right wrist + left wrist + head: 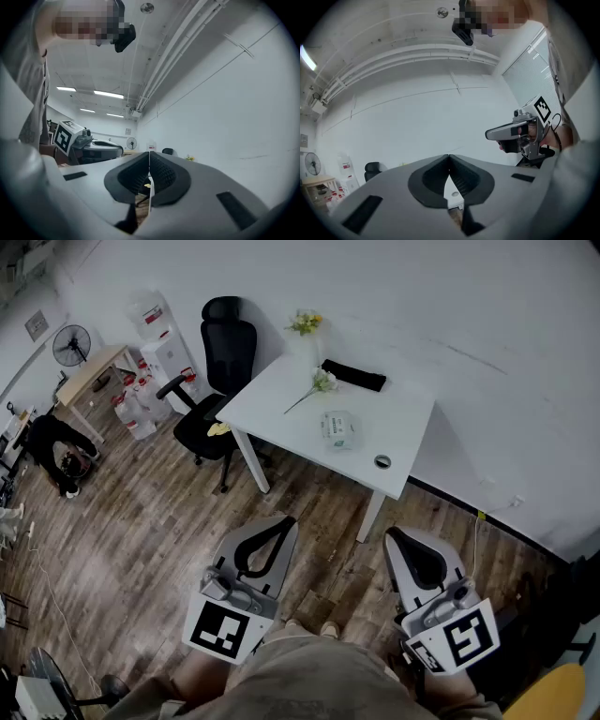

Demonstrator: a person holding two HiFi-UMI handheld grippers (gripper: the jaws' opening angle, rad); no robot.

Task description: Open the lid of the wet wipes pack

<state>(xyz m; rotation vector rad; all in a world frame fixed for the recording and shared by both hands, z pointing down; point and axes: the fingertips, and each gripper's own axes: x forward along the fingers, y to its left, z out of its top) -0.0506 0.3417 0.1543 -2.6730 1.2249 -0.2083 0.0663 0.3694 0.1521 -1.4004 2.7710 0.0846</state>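
Wood planks cover the floor (141,521) of a white-walled room, and a white tabletop (281,399) stands against the wall (422,315) ahead of the person. The wipes pack (339,428) lies flat near the middle of the tabletop with its lid down. A cut flower (319,383) lies just beyond it, and a black cloth (353,375) lies further back near the wall. A small round object (382,461) sits near the front edge, just beside the pack on its right. A bunch of flowers (304,324) stands at the far left corner. A black office chair (220,343) is drawn up at the left side of the tabletop, with a water dispenser (169,352), a wooden desk (89,371) and a fan (71,345) beyond it. Both grippers are held low in front of the person, over the floor and well apart from the tabletop and the pack. The left gripper (284,525) has its jaws pressed together at the tips with nothing between them. The right gripper (394,536) is likewise closed tip to tip and empty. Each gripper view shows the other gripper off to the side, level with it.
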